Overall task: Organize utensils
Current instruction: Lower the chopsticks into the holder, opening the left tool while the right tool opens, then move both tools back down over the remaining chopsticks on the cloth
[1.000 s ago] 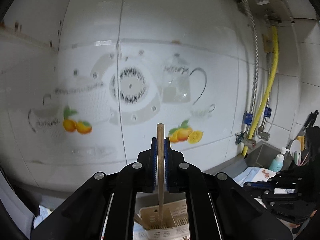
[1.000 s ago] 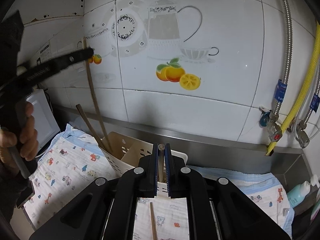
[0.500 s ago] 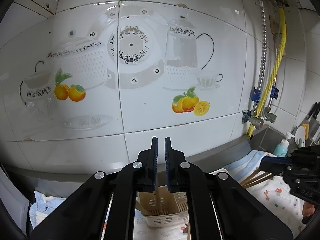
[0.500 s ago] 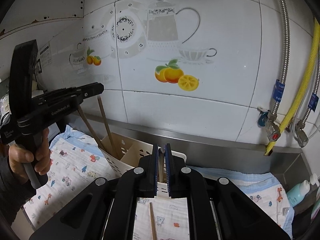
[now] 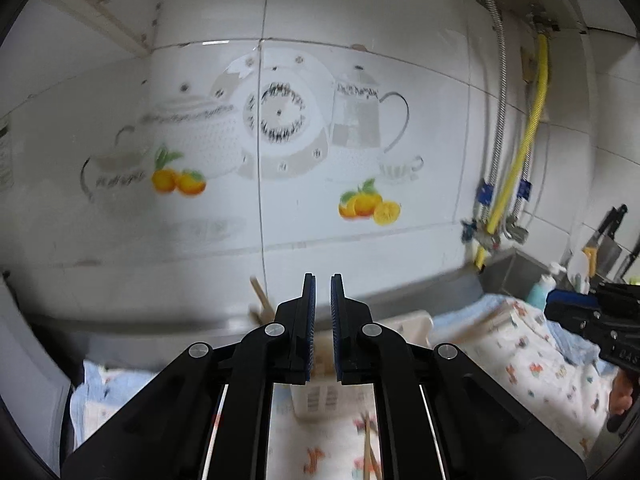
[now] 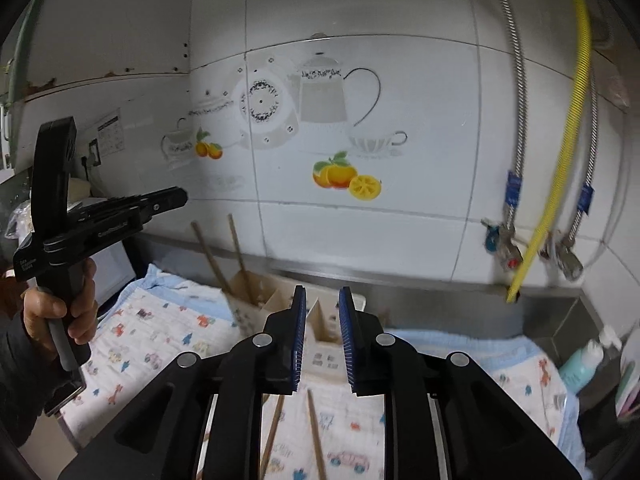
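Right gripper [image 6: 322, 340] apart, empty; left gripper [image 5: 322, 330] slightly apart, empty. Only in right view: two chopsticks [image 6: 236, 256] upright in holder [image 6: 256, 306], two more [image 6: 314, 432] on cloth [image 6: 160, 332].

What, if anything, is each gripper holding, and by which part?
Nothing is held. The left gripper and right gripper both stand open with empty gaps; two chopsticks stand in the utensil basket.

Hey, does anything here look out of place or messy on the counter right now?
Yes. Two chopsticks lie loose on the patterned cloth in front of the utensil basket, while two others already stand inside it. Both grippers are empty.
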A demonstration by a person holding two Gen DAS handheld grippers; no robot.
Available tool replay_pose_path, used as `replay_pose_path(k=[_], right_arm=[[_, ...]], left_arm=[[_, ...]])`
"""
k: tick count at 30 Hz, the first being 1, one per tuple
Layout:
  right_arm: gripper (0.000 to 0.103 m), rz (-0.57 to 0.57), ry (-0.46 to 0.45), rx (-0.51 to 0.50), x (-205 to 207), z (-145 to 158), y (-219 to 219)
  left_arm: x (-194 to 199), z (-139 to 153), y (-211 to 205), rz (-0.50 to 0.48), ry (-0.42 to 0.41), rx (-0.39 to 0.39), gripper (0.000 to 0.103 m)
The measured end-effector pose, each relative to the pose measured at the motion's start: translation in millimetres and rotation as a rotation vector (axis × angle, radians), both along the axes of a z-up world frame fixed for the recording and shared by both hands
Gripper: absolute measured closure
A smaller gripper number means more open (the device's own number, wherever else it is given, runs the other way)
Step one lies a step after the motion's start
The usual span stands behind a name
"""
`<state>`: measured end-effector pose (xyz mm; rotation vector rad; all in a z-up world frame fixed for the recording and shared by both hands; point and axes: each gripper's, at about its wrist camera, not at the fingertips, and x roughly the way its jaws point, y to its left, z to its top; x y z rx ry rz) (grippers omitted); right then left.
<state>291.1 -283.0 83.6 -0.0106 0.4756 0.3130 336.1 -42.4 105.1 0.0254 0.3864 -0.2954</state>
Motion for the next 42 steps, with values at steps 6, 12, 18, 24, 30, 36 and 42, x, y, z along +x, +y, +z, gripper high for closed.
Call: replay_pose_path(k=[6,12,18,24,30,36,42], right_arm=[[0.086,0.000,0.042,-0.007,-40,-38,-2],[0.086,0.006,0.126,0.008,-76,-98,-6],[0.086,0.001,0.234,0.019,-93,-157,-11],[0.086,-0.016,0.297,0.025,-93,-194,-17],[0.086,-0.019,0.327,-0.006,-84,-213,-18],[0.086,-0.016,0.342,-0.020,-74,-220,-19],[0.086,-0.011,0.361,-0.037,-67,-226,-16]], left_arm=[[-49,-44,18,-0.011,0.091,-0.020,0.095],[-91,-103,27,-0.039,0.212,-0.029,0.095],[-109,-161,25,-0.053,0.346,-0.022,0.094],[-115,-199,21,-0.064,0.428,-0.022,0.094],[-116,-221,16,-0.077,0.489,-0.016,0.087],[-115,-228,18,-0.065,0.502,-0.025,0.078],[-113,-234,14,-0.077,0.519,-0.013,0.078]])
